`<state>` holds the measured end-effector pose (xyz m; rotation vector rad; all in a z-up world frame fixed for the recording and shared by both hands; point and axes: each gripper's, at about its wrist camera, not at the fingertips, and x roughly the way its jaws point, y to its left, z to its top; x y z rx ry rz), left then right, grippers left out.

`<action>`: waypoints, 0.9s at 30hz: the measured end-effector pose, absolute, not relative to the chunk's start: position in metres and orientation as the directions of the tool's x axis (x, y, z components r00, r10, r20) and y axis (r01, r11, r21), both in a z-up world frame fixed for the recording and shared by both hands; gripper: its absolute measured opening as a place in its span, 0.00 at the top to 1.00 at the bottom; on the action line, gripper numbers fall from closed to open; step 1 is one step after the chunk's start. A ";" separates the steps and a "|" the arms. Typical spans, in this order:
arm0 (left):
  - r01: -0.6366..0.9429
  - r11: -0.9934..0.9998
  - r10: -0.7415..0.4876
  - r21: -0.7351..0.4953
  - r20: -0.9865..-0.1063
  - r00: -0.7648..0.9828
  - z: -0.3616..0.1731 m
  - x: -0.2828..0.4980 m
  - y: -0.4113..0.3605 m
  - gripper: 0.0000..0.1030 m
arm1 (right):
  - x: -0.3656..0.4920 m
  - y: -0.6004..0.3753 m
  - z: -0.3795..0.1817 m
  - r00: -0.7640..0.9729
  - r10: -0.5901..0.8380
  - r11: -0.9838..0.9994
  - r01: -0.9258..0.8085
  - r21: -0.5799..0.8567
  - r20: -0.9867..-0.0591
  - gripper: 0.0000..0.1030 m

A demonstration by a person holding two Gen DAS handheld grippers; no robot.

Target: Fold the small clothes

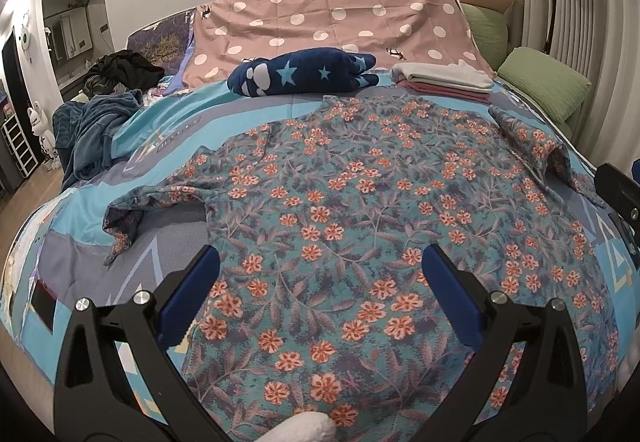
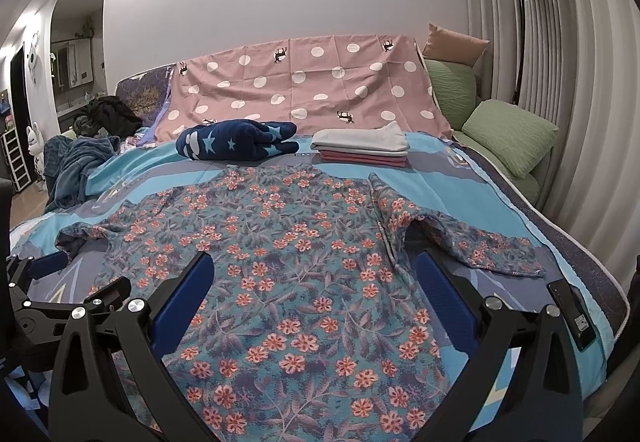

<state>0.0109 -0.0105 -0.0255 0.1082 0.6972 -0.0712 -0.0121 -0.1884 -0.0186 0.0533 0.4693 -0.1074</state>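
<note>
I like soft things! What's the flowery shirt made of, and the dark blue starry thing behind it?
The flowery shirt looks like thin, matte woven cloth, maybe cotton: it lies flat with small creases. The dark blue starry thing looks like plush fleece: thick, fuzzy and puffy where it is rolled.

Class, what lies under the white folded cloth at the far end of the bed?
Folded pink cloths lie under the white cloth; only their front edges show, the rest is covered.

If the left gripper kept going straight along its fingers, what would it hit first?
Most likely the teal floral-print shirt spread flat on the bed. The open left gripper points low across it, so it would meet that fabric well before the navy star-patterned plush blanket. Depth is uncertain.
</note>
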 end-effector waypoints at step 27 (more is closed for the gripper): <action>0.102 0.992 -0.028 0.073 -0.667 0.745 -0.034 0.016 -0.009 0.02 | -0.003 -0.189 -0.025 0.868 -0.095 0.993 0.120 0.021 -0.487 0.01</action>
